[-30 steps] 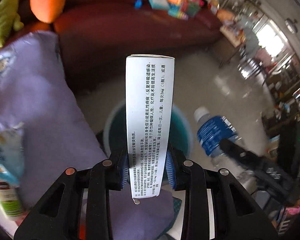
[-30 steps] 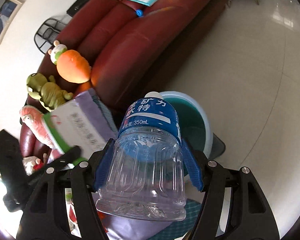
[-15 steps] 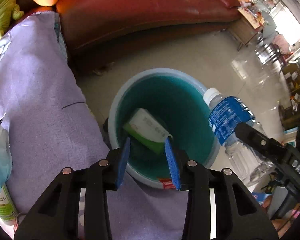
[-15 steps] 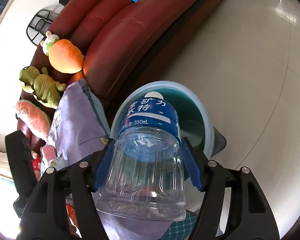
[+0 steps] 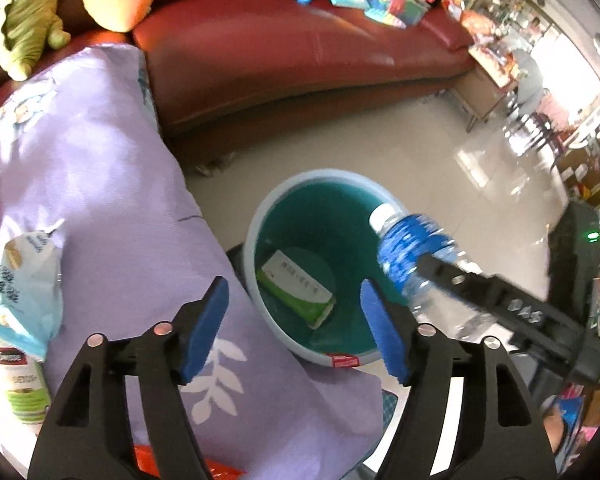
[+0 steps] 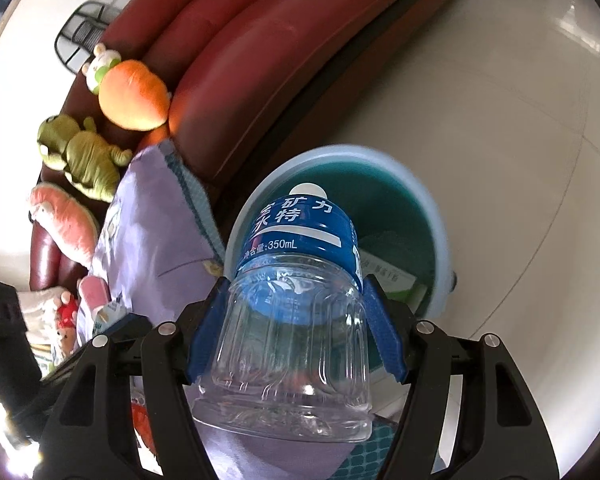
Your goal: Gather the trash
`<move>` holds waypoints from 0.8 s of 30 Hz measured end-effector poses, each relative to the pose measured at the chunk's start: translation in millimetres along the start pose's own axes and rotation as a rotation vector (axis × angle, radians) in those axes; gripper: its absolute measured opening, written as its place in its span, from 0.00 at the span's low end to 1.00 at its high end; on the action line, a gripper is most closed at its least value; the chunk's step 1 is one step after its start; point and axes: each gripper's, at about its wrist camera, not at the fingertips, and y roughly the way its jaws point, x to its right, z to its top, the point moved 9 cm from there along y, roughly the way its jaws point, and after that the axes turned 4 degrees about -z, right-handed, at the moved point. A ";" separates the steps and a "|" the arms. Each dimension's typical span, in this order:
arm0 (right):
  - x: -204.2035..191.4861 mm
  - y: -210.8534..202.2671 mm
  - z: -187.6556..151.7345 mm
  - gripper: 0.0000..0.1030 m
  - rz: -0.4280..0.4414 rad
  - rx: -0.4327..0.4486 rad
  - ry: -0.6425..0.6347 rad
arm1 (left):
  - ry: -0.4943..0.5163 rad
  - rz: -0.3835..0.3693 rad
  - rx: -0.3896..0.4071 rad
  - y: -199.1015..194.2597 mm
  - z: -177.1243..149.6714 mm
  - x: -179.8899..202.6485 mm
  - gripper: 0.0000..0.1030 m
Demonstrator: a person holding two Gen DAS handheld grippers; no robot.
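Over the round teal plastic bin with its pale rim (image 5: pixel 260 220), on the tiled floor beside the dark red leather sofa (image 5: pixel 300 52):

Item, left gripper (image 5: pixel 294 326): blue-padded jaws have just been opening and stand wide apart, nothing between them.

Item, white and green printed carton (image 5: pixel 298 290): lies flat at the bin's bottom.

Item, right gripper (image 6: pixel 296 330): blue pads clamped on the lower body of the clear plastic water bottle with blue label and white cap (image 6: pixel 296 292), cap pointing forward and down over the bin mouth.

Handling note, as judgement: the step in hand is dropping the bottle. Bring its cap well inside the rim, towards the middle of the opening, before parting the pads; a light, empty bottle may bounce off the rim. Keep the left gripper drawn aside, clear of the fall.

Item, pale blue snack packet (image 5: pixel 24 280): rests on the lilac leaf-print cloth (image 5: pixel 112 200), seemingly trash yet to collect.
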 end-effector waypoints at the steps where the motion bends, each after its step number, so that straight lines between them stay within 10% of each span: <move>1: 0.1 3.7 0.0 0.63 0.004 -0.012 0.003 | -0.007 -0.001 0.015 -6.2 1.3 -2.5 0.72; 24: -17.4 -36.5 -29.0 0.79 -0.132 0.036 -0.052 | -0.057 -0.034 0.110 -74.5 -25.2 -38.8 0.84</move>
